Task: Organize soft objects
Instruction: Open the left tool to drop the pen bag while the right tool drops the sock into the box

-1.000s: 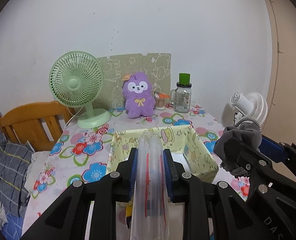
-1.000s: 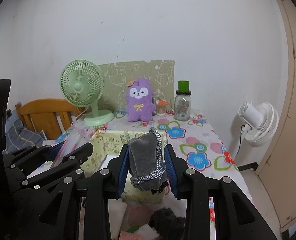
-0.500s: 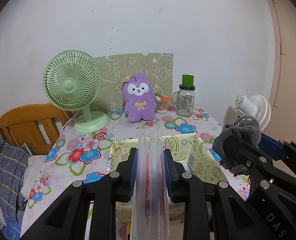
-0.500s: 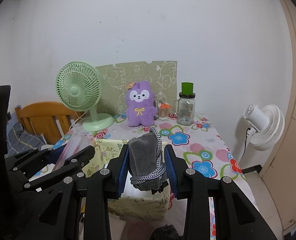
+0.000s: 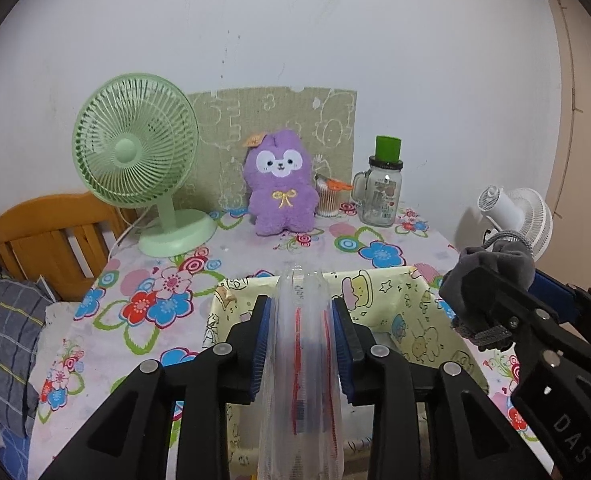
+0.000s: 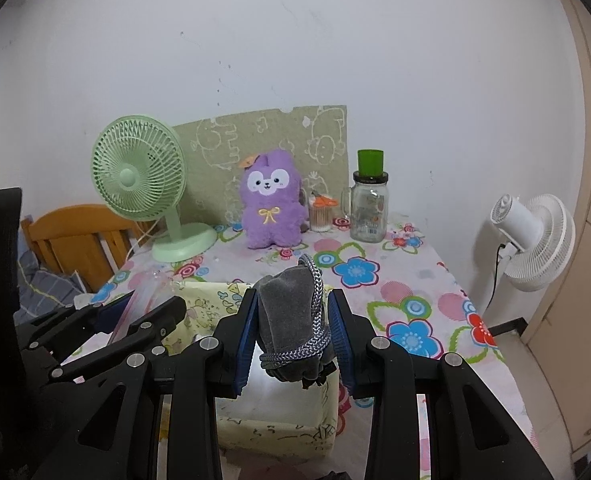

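A clear plastic bag [image 5: 301, 360] with red lines stands upright between the pads of my left gripper [image 5: 301, 304], whose jaws are opening; the pads still touch it. My right gripper [image 6: 293, 296] is shut on a grey cloth pouch [image 6: 287, 312] with a braided cord. Both hang over the near side of a yellow fabric box [image 5: 407, 312] on the floral table. In the left wrist view the right gripper [image 5: 507, 280] and pouch [image 5: 495, 260] show at the right. In the right wrist view the left gripper [image 6: 151, 300] is at the left. A purple plush [image 5: 281, 188] sits at the back.
On the back of the table [image 5: 143, 280] stand a green desk fan [image 5: 135, 152], a glass jar with a green lid [image 5: 381, 196] and a small swab cup [image 5: 329, 200]. A white fan [image 6: 531, 236] stands off the table's right edge, a wooden headboard [image 5: 51, 232] to its left.
Both grippers have moved forward toward the table's back, so the fan and the box look larger. The left jaws stand slightly wider around the bag. The right grip is unchanged.
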`<state>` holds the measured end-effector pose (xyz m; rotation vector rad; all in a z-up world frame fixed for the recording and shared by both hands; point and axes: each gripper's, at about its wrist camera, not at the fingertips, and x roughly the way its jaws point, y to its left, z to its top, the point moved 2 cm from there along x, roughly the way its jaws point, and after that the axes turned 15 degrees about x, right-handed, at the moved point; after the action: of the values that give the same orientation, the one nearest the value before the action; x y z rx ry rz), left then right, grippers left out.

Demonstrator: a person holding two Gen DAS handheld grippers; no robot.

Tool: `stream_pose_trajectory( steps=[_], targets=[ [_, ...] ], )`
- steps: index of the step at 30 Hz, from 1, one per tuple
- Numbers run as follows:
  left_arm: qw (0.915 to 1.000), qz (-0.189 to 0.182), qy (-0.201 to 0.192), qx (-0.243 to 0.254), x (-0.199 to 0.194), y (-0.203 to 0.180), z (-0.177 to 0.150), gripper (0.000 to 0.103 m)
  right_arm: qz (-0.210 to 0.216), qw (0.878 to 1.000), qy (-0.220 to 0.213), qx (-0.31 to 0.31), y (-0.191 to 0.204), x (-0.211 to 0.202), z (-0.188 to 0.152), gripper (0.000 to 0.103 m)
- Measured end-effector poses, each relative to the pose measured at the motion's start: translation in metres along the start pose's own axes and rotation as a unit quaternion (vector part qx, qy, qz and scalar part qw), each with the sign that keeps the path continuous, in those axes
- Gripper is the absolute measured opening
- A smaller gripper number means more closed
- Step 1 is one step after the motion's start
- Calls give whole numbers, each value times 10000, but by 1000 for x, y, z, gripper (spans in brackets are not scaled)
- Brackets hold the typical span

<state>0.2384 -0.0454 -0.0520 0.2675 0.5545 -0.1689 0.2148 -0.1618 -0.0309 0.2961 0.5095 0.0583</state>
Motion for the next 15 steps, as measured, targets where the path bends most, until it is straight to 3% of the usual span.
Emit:
stream_pose_trajectory(
  steps=[4, 6, 8, 12, 15],
  targets=[
    [9999, -11, 117, 2, 12, 2, -3, 43, -2, 10000, 51, -33, 0, 9, -1, 38],
    [9998, 58, 183, 72, 15, 2, -4, 62, 8, 10000, 73, -58, 1, 14, -1, 38],
    [9997, 122, 194, 100, 16, 2, -5, 71, 28, 9999, 134, -76, 3, 20, -2, 38],
    [9995, 166, 223, 169, 16, 4, -8, 78, 95, 9997, 236, -55, 6, 28, -4, 38],
    [9994, 196, 245, 162, 16, 5, -10, 79, 28, 9998, 205, -48, 7, 33, -6, 44]
  ],
)
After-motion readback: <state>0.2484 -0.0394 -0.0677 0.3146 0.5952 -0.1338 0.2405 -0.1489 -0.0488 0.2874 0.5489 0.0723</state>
